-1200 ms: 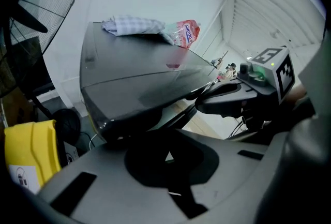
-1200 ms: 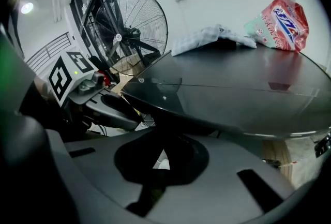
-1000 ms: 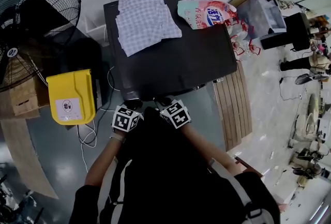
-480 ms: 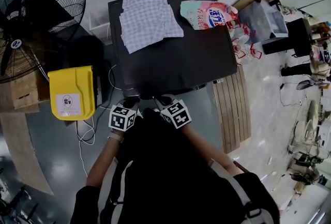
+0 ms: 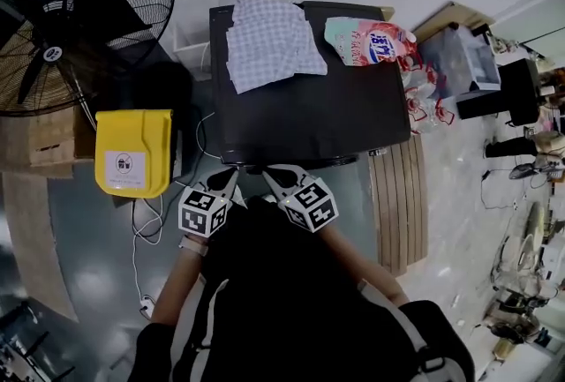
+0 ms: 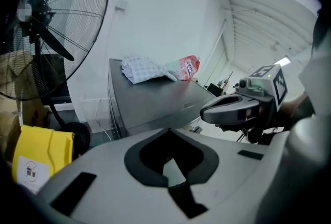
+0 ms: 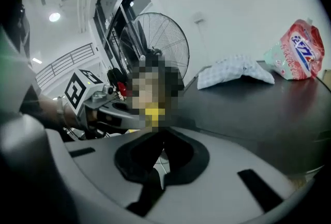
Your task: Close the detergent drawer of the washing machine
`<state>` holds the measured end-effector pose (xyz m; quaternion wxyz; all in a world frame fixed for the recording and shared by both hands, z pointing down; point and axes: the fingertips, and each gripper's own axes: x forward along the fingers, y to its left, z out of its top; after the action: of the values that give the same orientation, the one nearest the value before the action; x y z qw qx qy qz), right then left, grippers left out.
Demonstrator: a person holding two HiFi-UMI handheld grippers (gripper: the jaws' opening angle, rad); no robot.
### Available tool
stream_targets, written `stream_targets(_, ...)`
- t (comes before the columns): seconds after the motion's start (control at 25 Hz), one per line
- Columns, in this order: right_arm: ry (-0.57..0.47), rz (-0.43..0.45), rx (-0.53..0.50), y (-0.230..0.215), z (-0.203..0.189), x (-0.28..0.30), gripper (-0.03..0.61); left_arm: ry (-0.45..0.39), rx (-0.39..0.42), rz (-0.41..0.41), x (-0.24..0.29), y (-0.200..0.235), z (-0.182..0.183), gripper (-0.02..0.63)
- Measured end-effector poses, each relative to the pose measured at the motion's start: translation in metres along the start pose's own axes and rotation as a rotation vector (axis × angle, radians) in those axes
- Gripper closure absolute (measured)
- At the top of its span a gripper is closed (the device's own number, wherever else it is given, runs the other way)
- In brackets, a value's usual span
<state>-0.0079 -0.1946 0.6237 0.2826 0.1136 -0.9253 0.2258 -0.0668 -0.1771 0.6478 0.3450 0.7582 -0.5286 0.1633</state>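
Left gripper [image 5: 231, 178] and right gripper [image 5: 272, 178], both closed empty, hang just before the washing machine [image 5: 309, 116].

Cloth [image 5: 269, 41], pouch [image 5: 371, 41] atop washing machine [image 5: 309, 120]

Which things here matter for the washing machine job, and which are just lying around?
For the job: washing machine, left tongs, right tongs (both shut, empty).
Just lying about: checked cloth, detergent pouch, fan, yellow bin, wooden pallet.
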Motion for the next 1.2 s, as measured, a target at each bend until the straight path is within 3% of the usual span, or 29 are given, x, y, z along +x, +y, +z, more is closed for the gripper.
stream_targets(0.44,-0.201,0.059,-0.179,0.043,0.106,-0.044,0.563,-0.323,0.060,0.144,-0.097,0.004,0.106,0.603)
stream_targets(0.72,-0.363,0.064,-0.286,0.069,0.173,-0.082,0.563,-0.472,0.114,0.161,-0.150,-0.011,0.148,0.601)
stream_targets(0.96,-0.453,0.048,-0.342,0.083,0.212,-0.109,0.563,-0.556,0.163,0.165,-0.181,-0.021,0.171,0.601)
stream_targets(1.2,-0.468,0.032,-0.374,0.092,0.221,-0.114,0.561,-0.598,0.191,0.169,-0.198,-0.025,0.182,0.601)
